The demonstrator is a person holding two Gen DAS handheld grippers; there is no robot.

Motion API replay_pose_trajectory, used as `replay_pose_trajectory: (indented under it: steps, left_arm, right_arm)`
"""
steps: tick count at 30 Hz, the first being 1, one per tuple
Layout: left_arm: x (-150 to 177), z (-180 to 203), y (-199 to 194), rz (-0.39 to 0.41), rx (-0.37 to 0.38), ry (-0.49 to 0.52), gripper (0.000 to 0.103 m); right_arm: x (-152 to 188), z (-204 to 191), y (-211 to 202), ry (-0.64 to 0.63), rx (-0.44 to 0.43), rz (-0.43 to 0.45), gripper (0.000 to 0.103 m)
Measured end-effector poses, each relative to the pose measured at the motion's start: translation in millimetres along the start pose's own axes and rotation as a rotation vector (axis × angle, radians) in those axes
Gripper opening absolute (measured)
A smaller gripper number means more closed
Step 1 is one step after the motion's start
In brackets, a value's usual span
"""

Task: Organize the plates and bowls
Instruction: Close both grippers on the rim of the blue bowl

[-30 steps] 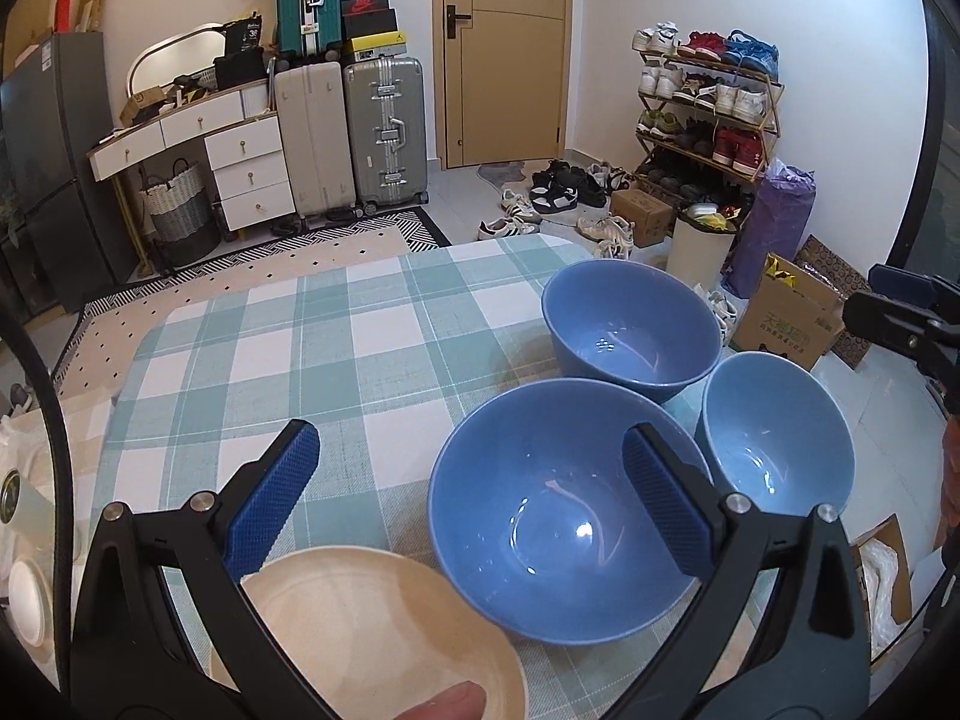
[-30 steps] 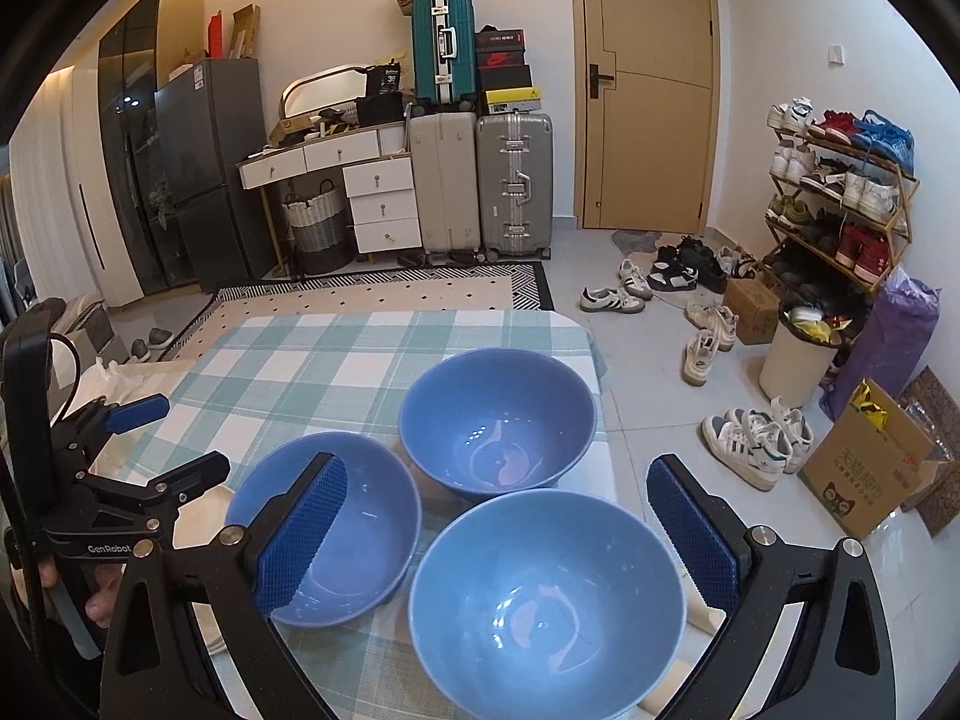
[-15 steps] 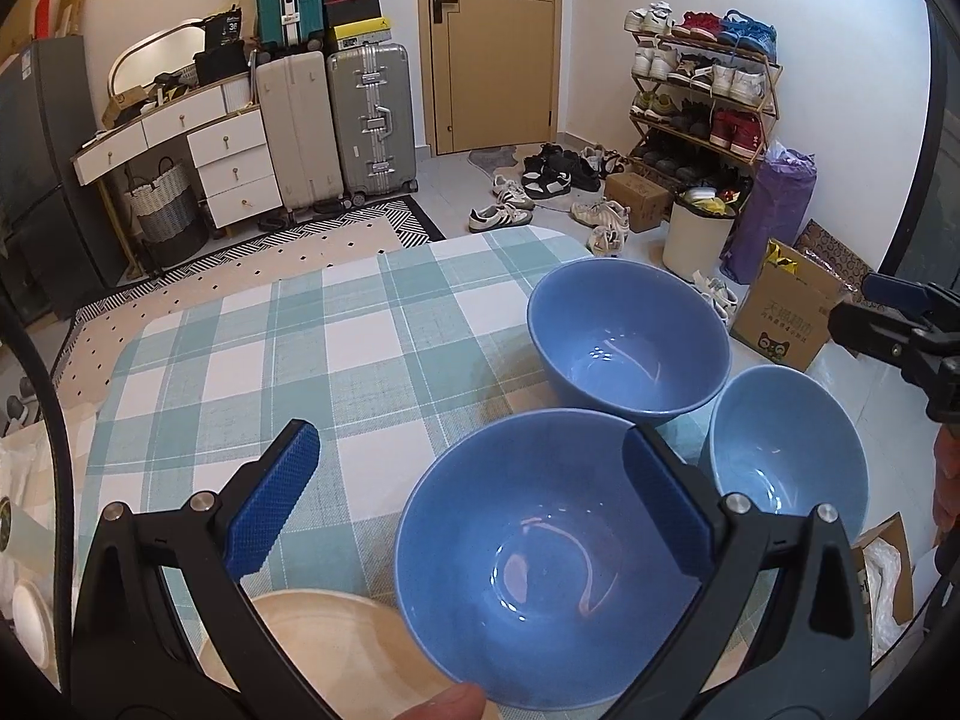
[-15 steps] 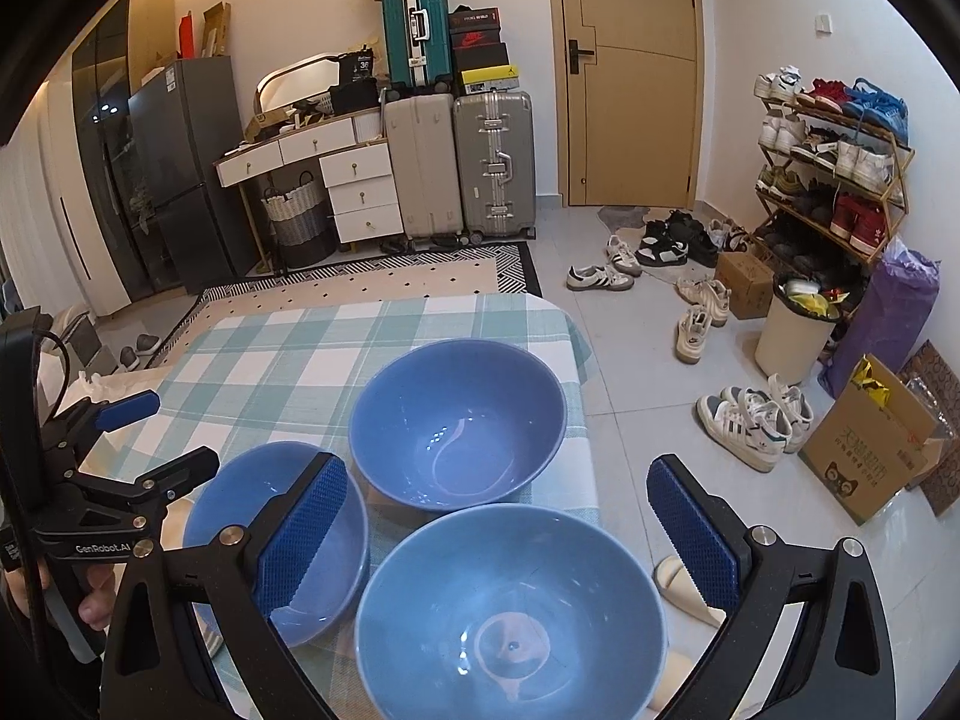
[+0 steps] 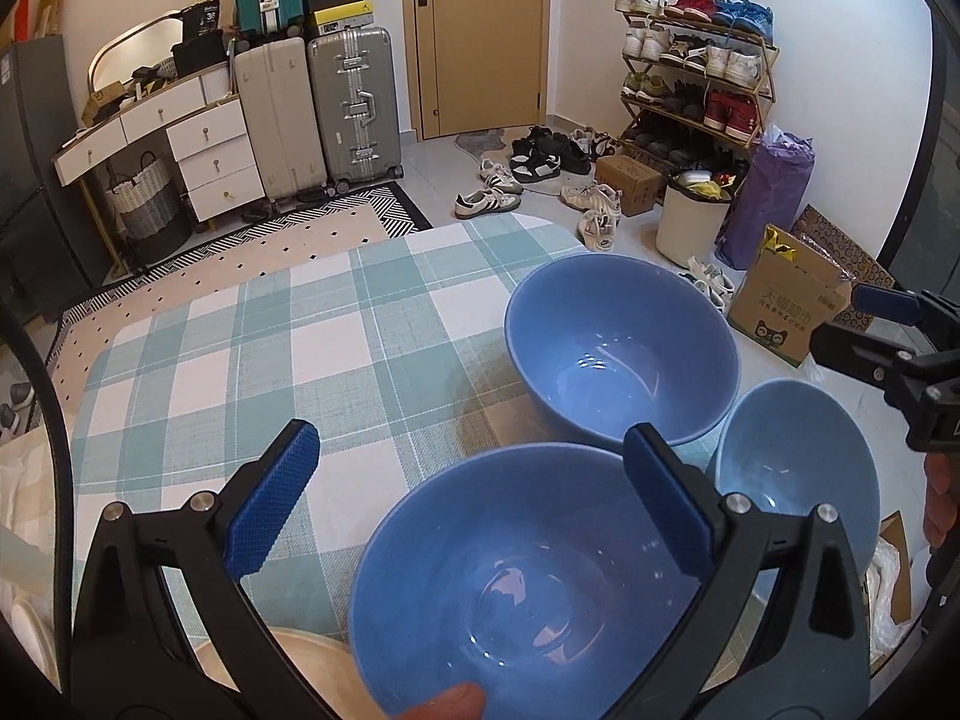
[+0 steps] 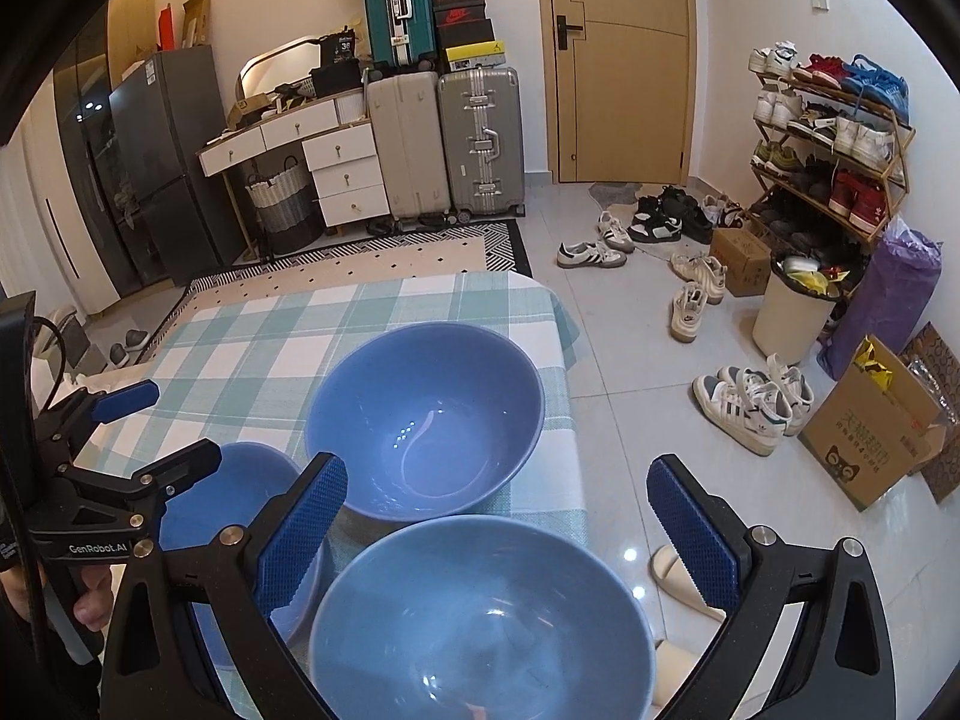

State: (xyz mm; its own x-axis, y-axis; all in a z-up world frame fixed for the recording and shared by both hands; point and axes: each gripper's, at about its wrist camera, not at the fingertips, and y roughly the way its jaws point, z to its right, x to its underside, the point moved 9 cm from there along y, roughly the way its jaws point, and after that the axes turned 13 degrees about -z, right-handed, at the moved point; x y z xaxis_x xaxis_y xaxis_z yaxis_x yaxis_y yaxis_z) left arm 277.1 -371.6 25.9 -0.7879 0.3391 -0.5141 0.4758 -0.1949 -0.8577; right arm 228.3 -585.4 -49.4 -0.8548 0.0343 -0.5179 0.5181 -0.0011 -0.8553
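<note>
Bowls, three blue and all empty, cluster on the checked tablecloth point(image 5: 252, 360): far bowl point(image 5: 621, 354), near bowl point(image 5: 528, 582) beside it, small bowl point(image 5: 792, 468) right. Left gripper point(image 5: 474, 504) and right gripper point(image 6: 498, 531) gape, holding nothing.

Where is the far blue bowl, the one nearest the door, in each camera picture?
Left wrist view: the far round blue bowl sits right of centre, beyond the two nearer bowls.
Right wrist view: the same bowl sits at centre.
Shared landmark: the silver ribbed suitcase by the door.
</note>
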Motion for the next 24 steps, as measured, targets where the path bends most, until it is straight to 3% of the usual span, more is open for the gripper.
replay_pose_trajectory:
  steps: [15,24]
  left_arm:
    - [-19.9,16.5,48.8,-0.072,0.030,0.020,0.100]
    - [-27.2,21.3,73.0,-0.122,0.059,0.012,0.083]
  right_arm:
    - [-13.1,10.1,59.4,0.010,0.011,-0.093,0.102]
    - [-14.7,16.2,89.6,0.025,0.003,-0.139,0.102]
